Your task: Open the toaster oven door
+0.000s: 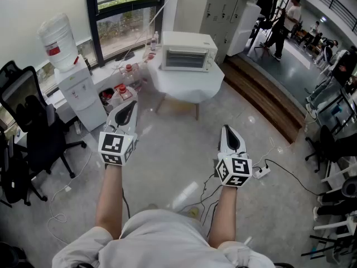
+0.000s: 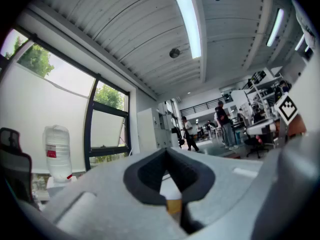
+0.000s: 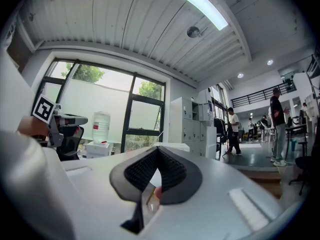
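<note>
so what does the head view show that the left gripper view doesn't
Only the head view: the toaster oven, door shut, and the power strip on the floor. Only the left gripper view: the ceiling strip lights. Both: the water bottle, the black chair, the window and people at the far end.

water dispenser (bottle on top) | office chair beside it | power strip on floor

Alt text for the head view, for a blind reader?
A person holds the left gripper and right gripper, both shut, over a grey floor, well short of a white toaster oven, door closed, on a white-draped table. A water dispenser stands at left.
</note>
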Action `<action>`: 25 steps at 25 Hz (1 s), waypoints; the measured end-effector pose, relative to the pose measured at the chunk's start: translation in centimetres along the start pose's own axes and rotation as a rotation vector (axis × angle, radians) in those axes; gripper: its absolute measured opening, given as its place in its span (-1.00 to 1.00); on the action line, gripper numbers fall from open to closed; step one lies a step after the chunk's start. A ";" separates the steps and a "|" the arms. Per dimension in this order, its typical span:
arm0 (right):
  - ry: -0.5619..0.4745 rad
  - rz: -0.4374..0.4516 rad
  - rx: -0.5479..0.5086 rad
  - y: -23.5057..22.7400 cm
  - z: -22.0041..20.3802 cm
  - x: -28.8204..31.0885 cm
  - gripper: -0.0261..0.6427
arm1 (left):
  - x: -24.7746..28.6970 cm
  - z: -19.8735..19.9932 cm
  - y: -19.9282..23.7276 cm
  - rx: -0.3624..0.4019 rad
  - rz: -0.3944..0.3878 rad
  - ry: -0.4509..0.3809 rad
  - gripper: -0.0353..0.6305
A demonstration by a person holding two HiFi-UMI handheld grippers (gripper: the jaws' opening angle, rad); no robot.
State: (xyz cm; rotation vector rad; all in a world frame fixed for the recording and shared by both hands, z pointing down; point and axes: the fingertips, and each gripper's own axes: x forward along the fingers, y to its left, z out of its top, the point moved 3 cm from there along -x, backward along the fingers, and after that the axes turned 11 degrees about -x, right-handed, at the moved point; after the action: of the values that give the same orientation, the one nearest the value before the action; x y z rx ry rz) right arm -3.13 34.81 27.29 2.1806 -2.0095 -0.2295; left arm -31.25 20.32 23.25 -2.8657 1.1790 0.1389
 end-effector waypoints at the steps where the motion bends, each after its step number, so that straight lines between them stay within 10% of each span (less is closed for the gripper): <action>1: -0.002 0.000 0.001 0.0 0.0 0.0 -0.92 | 0.0 -0.1 0.1 -0.006 0.000 -0.001 -0.90; 25: -0.037 0.001 0.000 1.7 0.6 -0.8 -0.92 | -1.0 -0.6 0.9 -0.111 -0.029 -0.021 -0.90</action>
State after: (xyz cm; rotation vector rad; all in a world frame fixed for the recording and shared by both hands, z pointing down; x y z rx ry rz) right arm -4.96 35.41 27.08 2.1909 -2.0296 -0.2724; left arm -32.54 20.40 23.94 -2.9665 1.1613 0.2402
